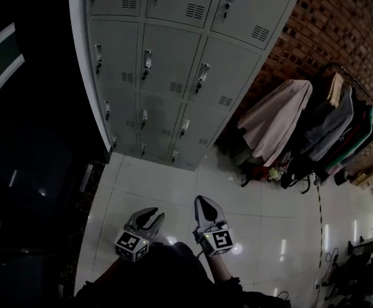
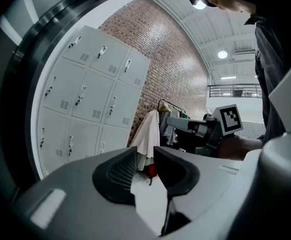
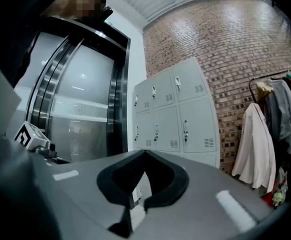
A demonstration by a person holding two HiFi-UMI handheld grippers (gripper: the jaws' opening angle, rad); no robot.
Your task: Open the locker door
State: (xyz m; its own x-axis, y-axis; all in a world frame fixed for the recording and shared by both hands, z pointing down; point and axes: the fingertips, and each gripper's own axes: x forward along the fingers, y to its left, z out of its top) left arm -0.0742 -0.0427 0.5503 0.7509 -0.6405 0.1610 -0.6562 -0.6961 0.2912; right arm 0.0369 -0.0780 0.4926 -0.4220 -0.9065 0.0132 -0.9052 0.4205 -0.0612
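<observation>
Two tools, both empty, face lockers (image 1: 174, 63) (left tool (image 1: 154, 214) parted, right tool (image 1: 200, 201) closed).

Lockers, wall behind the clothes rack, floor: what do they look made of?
Lockers: likely painted sheet metal, matt light grey; pressed louvre vents and metal latch handles on each door.
Wall: bare reddish brick, mortar joints visible.
Floor: glossy pale tiles, probably ceramic; grout lines and lamp reflections.
</observation>
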